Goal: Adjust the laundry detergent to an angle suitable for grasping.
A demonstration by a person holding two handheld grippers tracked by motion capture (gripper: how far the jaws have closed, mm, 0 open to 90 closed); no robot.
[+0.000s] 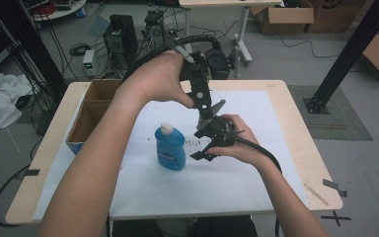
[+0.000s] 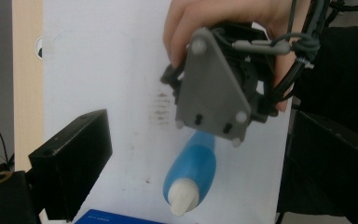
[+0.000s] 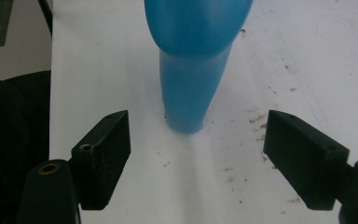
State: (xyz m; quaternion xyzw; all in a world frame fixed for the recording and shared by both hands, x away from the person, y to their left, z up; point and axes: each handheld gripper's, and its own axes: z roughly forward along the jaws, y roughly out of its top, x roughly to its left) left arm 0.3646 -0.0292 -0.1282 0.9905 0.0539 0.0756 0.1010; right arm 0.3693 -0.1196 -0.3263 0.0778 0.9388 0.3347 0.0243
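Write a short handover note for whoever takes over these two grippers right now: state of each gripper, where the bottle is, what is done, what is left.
Left gripper: raised above the table, jaws open, holding nothing.
Right gripper: low over the white sheet, jaws open, empty, aimed at the blue bottle.
Bottle: upright on the sheet, white cap on, untouched, near the cardboard box.
Done: right gripper lined up.
Left: close on the bottle and move it, probably to the box.

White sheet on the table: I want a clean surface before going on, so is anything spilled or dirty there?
Yes. Dark specks and smudges dot the white sheet beside the upright blue bottle. No liquid has spilled.
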